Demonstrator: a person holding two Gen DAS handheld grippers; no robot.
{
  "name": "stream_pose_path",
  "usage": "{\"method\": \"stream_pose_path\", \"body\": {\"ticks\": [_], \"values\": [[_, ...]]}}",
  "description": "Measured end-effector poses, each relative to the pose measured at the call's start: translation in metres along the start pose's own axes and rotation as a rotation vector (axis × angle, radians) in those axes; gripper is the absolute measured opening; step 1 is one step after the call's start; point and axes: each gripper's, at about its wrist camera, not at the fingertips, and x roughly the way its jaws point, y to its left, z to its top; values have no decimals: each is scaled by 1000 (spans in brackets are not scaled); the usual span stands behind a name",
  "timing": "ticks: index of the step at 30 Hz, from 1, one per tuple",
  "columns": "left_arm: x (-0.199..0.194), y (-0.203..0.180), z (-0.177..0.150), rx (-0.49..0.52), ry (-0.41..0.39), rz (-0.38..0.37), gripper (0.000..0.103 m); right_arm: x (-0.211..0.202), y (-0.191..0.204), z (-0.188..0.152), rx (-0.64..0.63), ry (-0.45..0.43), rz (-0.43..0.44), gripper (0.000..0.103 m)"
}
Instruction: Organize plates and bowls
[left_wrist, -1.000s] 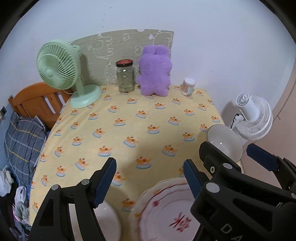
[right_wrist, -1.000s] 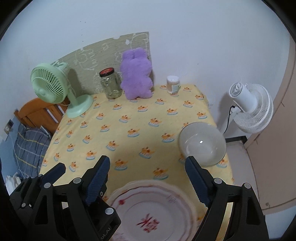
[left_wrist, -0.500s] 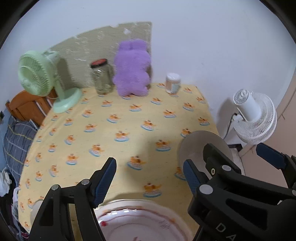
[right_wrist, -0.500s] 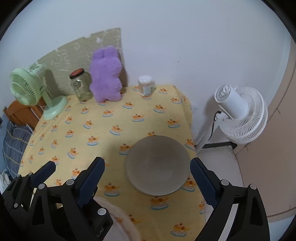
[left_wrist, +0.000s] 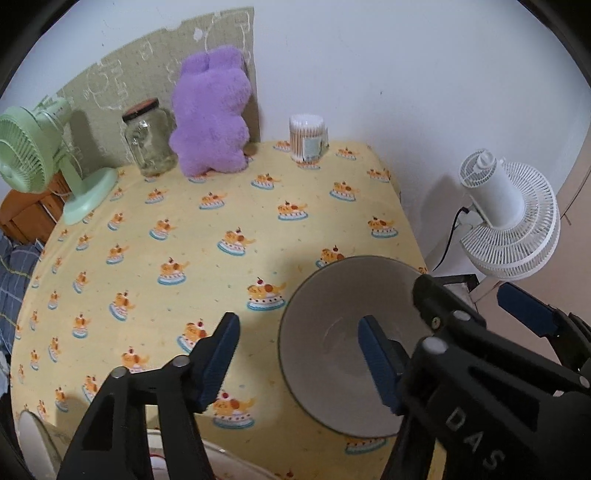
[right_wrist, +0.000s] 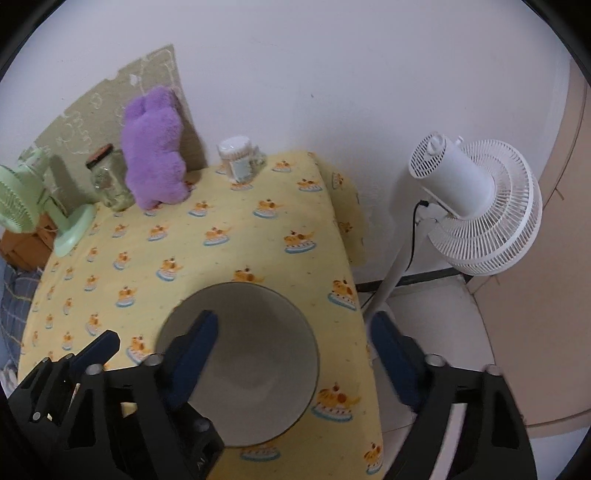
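the grey bowl sits upright near the right edge of the table, on the yellow cake-print tablecloth. the right gripper hangs over it, jaws spread wide and holding nothing — one blue pad over the bowl's inside, the other past the table edge. the left gripper is just beside it, also released and empty, with one pad above the bowl. a red-trimmed plate shows at the bottom edge. behind stand a purple plush toy, a glass jar, a cotton-swab tub and a green fan — a white fan stands off the table.
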Motion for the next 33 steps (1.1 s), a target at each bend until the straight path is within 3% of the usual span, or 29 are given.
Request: {"method": "stream_pose_path", "body": {"ticks": [9,13,17,33], "values": [[28,-4,-4,10,62,-16,37,31,-7,-4,18,76,15,48],[32,-2,-4,10,72,6,29,41,-7,-6,35,108,29,27],[34,0,-4,4,69,13,24,43,-6,-7,51,106,18,25],[28,1,-5,29,74,15,22,47,-5,-7,48,153,3,25]]}}
